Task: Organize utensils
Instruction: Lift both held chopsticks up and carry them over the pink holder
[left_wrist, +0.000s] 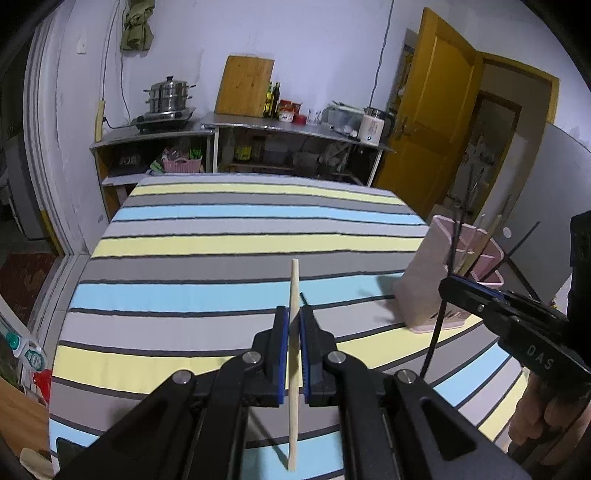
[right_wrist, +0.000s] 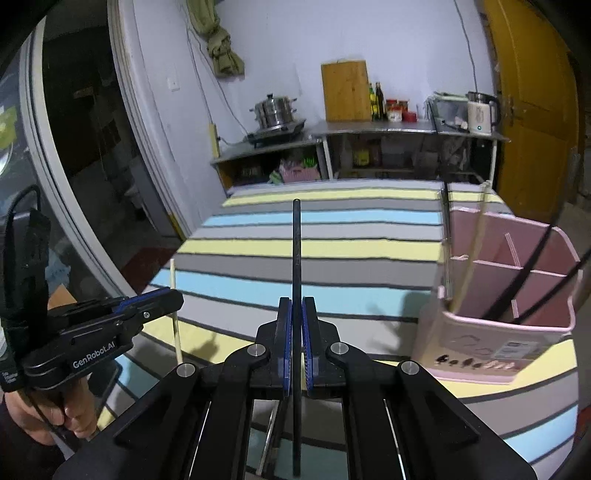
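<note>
Striped tablecloth (left_wrist: 221, 229), yellow, blue and grey bands. Steel steamer pot (left_wrist: 170, 96) on a hob. Wooden cutting board (left_wrist: 244, 85) leaning against the wall. White electric kettle (right_wrist: 481, 115). Yellow door (left_wrist: 432, 122), ajar.

The cloth (left_wrist: 221, 229) is striped in pale yellow, sky blue, light grey and mid grey, with thin dark lines between. On it stands a pink holder (right_wrist: 495, 332). Beyond the cloth, a yellow-ochre door (left_wrist: 432, 122) and a honey-wood board (left_wrist: 244, 85). Black grippers have blue pads (left_wrist: 282, 354): one clasps a pale wooden stick (left_wrist: 294, 295), the other a black stick (right_wrist: 296, 236).
</note>
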